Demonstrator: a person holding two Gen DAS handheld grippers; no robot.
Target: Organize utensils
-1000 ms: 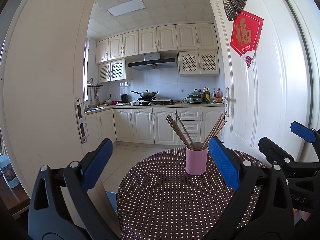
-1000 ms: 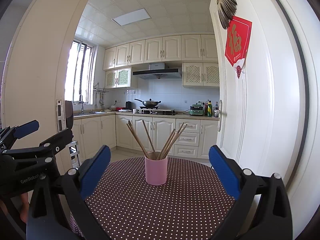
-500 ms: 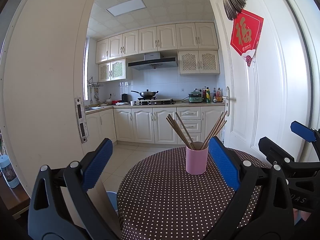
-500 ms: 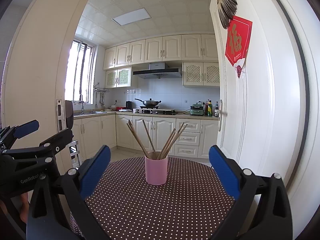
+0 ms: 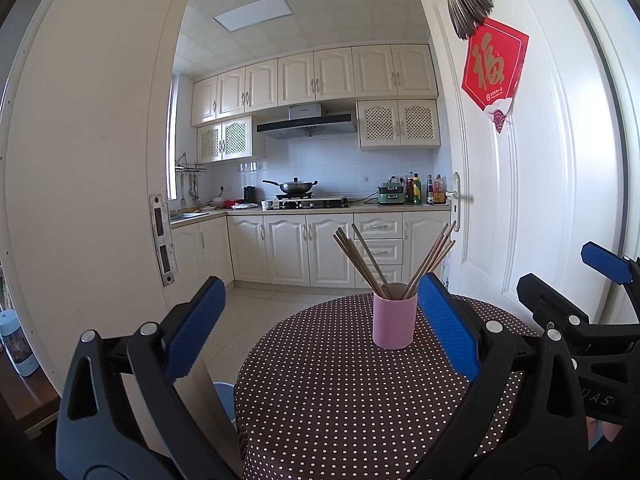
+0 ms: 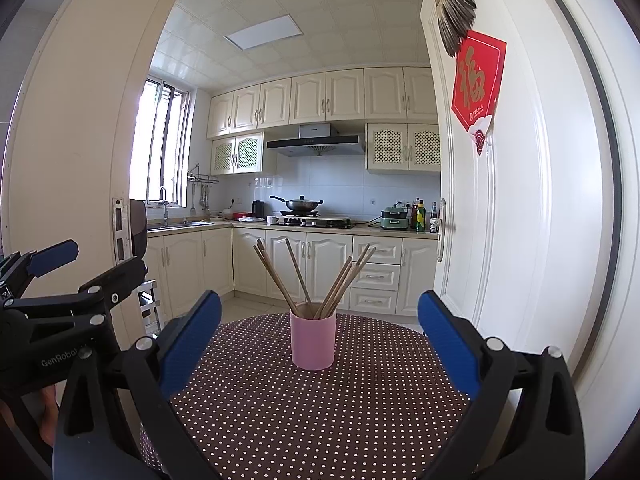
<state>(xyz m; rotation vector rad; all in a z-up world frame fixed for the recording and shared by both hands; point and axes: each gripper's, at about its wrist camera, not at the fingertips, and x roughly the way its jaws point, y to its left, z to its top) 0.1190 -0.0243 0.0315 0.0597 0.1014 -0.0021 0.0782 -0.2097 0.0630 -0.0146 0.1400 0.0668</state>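
A pink cylindrical cup [image 6: 313, 340] is seen standing upright on a round table [image 6: 320, 420] covered with a brown cloth dotted in white. The cup sits toward the far side of the table, ahead of both grippers. A bundle of wooden chopsticks [image 6: 308, 276] is held in it, fanned out into a left-leaning group and a right-leaning group, their upper ends splayed well above the rim.

The left gripper [image 5: 320, 324] is held near the table's left edge with its jaws spread wide and nothing between them; in its view the cup appears just inside the right blue pad. The right gripper [image 6: 320, 336] is likewise released, jaws wide apart, with the cup framed between them but not touched. Each gripper is also visible at the edge of the other's view.

The chopsticks are judged to be light, stiff and slender, with a smooth finish that could slip between ribbed pads; a hold on the upper shafts, where they are spread and free of the rim, would likely be the surest. The cup appears to be smooth plastic or ceramic, and it is judged light enough to tip if a stick is dragged sideways rather than lifted straight up along its lean. Steadying the cup's wall with one gripper may be wise.
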